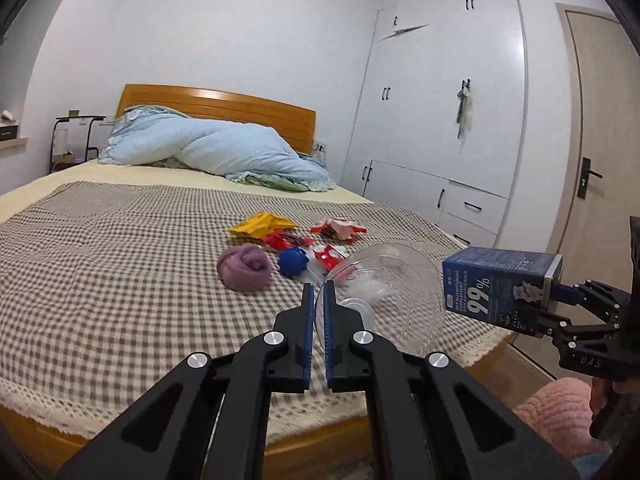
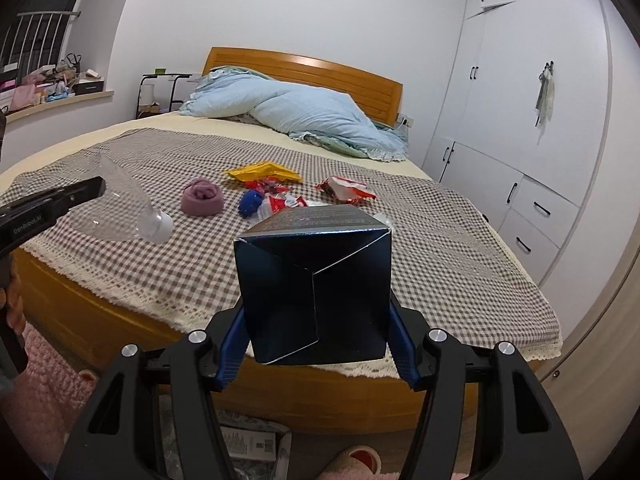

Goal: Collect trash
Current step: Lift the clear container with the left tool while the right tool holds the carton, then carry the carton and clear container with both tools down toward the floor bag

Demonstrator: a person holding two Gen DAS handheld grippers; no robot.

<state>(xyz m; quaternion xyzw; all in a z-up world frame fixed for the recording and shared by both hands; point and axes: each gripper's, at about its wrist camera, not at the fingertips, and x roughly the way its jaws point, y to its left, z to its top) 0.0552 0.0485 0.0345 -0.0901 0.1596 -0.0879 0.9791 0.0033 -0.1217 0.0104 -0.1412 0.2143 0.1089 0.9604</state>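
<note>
A bedroom: bed (image 1: pixel 120 240), quilt (image 1: pixel 224 148) (white wardrobe (image 1: pixel 440 100) alongside)

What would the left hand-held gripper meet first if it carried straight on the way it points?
Holding the clear bottle, the left hand-held gripper points across the bed at the clutter. Probably the blue ball or the red wrapper beside it comes first, though depth is unclear.

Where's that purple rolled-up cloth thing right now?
The purple cloth roll lies on the checked bedspread, just left of the blue ball and in front of the yellow wrapper, clear of both grippers.
</note>
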